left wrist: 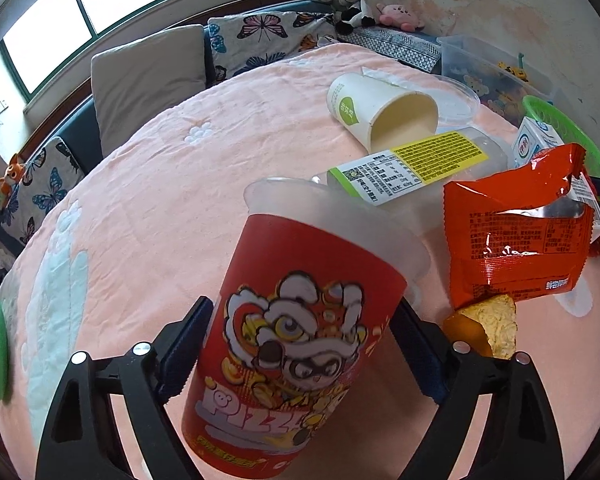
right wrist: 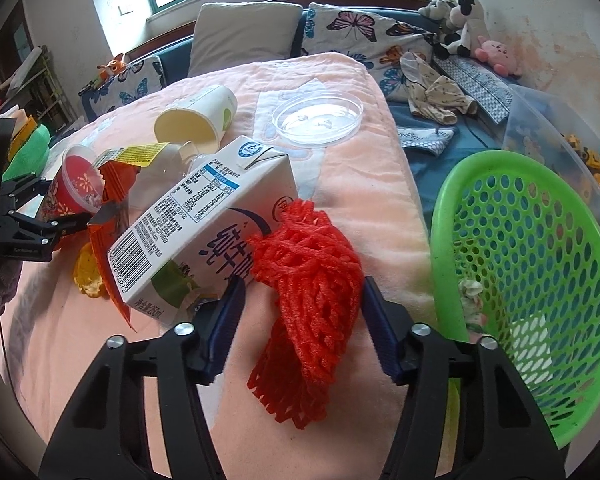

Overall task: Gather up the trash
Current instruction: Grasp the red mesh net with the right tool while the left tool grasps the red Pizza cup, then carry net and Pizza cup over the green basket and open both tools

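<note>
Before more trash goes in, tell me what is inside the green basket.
Inside the green basket, one small crumpled whitish scrap lies near the bottom. Its near floor is hidden behind the right hand-held gripper.

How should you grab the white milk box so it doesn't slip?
Grip the milk carton across its two broad flat faces, near the barcode end, coming down from above. It lies tilted with its gabled top pointing away, and the red foam net leans against its nearer side.
</note>
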A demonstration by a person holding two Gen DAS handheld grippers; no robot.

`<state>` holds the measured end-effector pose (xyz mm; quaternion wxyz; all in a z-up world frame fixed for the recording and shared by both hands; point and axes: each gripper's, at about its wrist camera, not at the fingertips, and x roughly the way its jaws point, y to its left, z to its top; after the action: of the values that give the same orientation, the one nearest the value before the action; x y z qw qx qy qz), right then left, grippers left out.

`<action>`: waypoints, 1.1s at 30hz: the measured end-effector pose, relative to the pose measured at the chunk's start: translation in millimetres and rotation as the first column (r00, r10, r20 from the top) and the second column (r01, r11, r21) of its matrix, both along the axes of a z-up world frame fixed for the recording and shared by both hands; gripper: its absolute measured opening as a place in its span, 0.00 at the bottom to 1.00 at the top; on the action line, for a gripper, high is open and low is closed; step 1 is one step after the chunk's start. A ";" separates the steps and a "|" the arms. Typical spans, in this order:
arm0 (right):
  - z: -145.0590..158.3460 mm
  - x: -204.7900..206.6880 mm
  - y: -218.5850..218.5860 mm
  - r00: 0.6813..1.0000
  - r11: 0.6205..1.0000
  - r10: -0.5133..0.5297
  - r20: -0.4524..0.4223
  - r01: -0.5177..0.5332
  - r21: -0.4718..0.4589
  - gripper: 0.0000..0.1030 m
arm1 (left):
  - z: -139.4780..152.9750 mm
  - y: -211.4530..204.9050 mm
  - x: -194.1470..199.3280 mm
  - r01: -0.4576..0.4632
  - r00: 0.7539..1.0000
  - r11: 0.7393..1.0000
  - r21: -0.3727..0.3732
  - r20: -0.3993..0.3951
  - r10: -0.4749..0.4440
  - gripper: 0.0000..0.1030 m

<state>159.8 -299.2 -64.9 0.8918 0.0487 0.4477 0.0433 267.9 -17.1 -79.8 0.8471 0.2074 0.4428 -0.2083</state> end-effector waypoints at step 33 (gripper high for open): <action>46.2 -65.7 -90.4 0.969 0.977 -0.208 0.131 0.211 -0.010 0.37 | 96.0 -39.1 -101.0 0.081 0.994 0.976 -0.200 0.088 -0.065 0.70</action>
<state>94.1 -389.6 -18.7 0.9190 0.0822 0.3818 -0.0533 166.8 -56.2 16.1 0.8728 0.1441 0.3767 -0.2750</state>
